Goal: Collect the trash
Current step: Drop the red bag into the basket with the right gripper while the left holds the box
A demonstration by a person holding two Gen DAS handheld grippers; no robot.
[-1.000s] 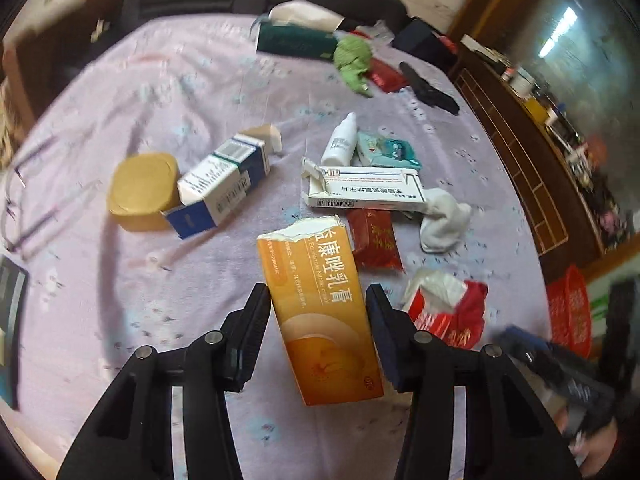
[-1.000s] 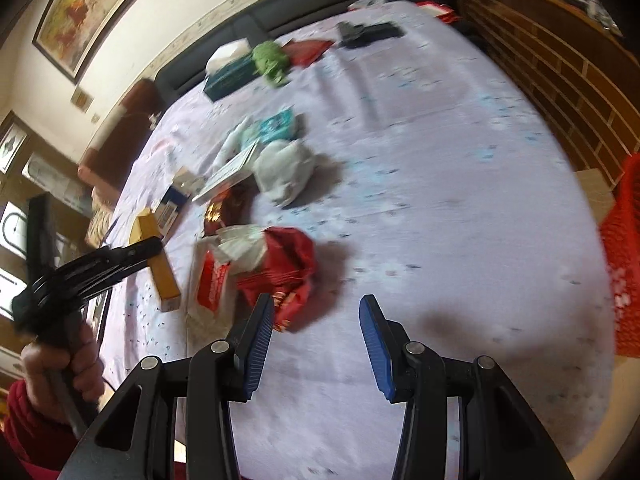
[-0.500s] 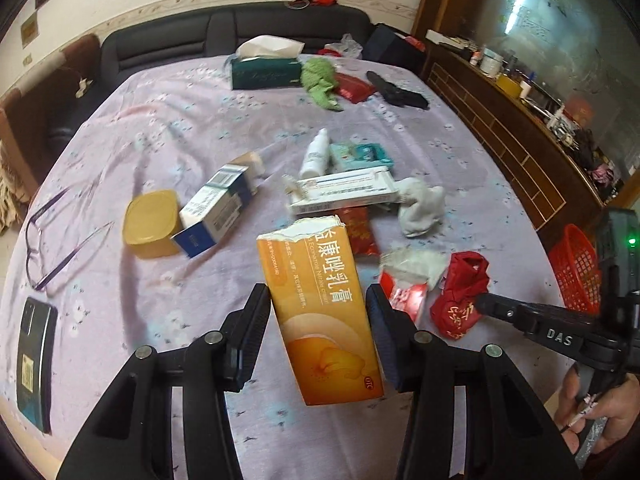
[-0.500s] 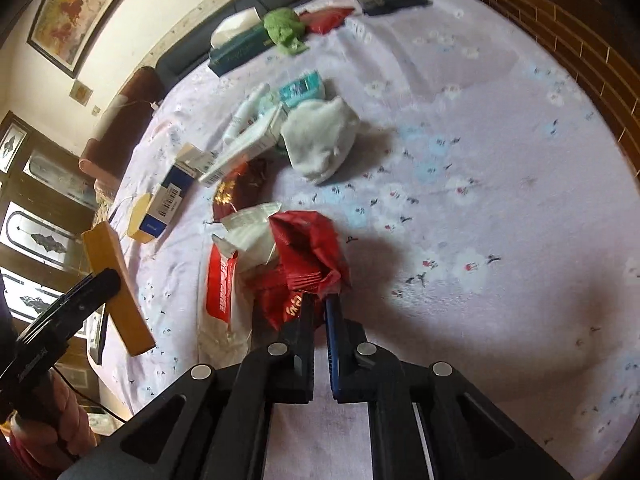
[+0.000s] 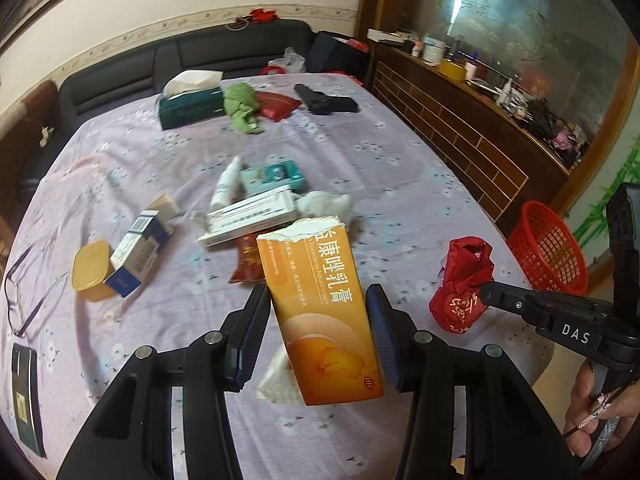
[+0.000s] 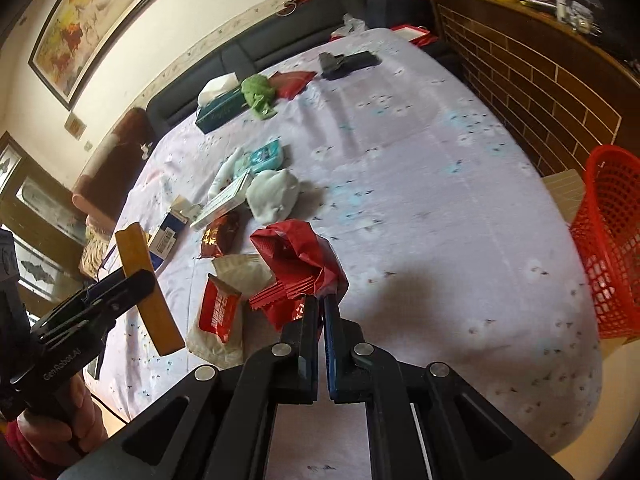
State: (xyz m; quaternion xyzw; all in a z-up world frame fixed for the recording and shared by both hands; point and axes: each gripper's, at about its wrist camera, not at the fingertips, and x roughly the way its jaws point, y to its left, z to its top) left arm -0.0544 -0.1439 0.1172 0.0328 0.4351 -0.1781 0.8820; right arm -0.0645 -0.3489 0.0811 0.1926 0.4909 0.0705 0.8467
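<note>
The left gripper (image 5: 318,332) is gripping a torn-topped orange carton (image 5: 320,312) between its fingers (image 5: 252,336), holding it tilted above the bench (image 5: 400,184) with its lilac flowered cloth. Right of the carton, the right gripper (image 5: 486,292) is pinching a crumpled red wrapper (image 5: 464,284) clear of the cloth. A red basket (image 5: 548,252) is standing beyond the wrapper, off the bench edge. Behind the carton, a long white box (image 5: 252,220) is lying flat.
</note>
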